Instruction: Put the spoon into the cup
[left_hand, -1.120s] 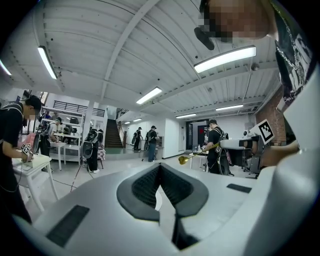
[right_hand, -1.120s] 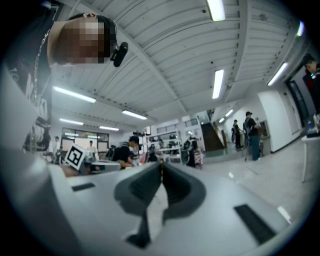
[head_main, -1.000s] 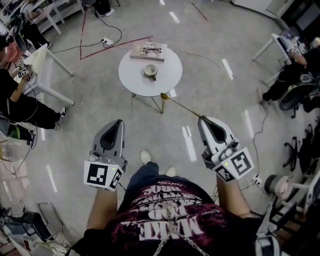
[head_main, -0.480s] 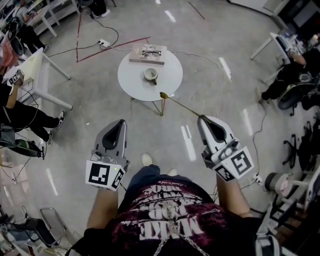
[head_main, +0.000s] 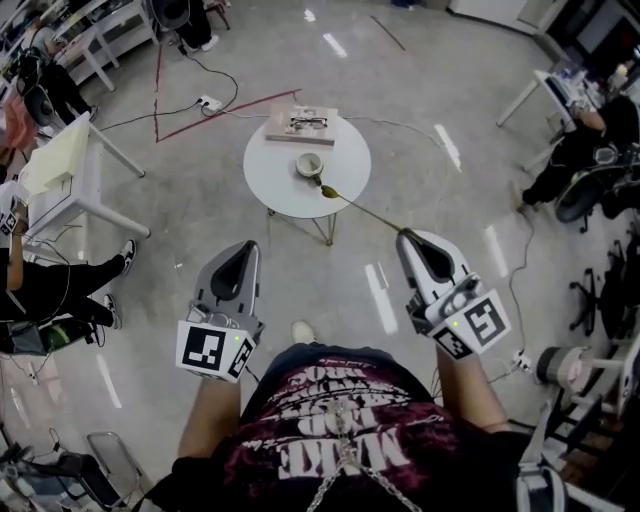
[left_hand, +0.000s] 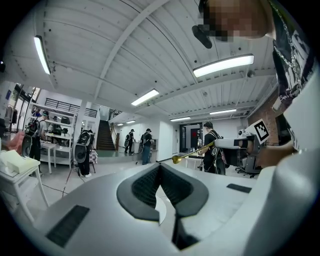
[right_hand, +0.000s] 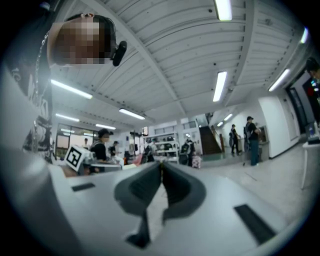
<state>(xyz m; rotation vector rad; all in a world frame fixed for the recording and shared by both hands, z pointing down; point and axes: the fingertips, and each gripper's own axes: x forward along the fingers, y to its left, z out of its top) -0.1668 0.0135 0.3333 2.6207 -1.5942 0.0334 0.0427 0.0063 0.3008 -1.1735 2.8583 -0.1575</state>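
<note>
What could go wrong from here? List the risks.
1. The right gripper holds the spoon by the very end of its long handle, so a small wobble may swing the bowl past the cup.
2. The cup stands free on the round table; a sideways knock from the spoon might tip it.
3. An overshoot could hit the glasses on the book beyond the cup.

My gold spoon (head_main: 360, 210), white cup (head_main: 308, 164), white surface (head_main: 275, 165), my left gripper (head_main: 245, 247) and right gripper (head_main: 404, 236) pale grey with black-and-white square markers
</note>
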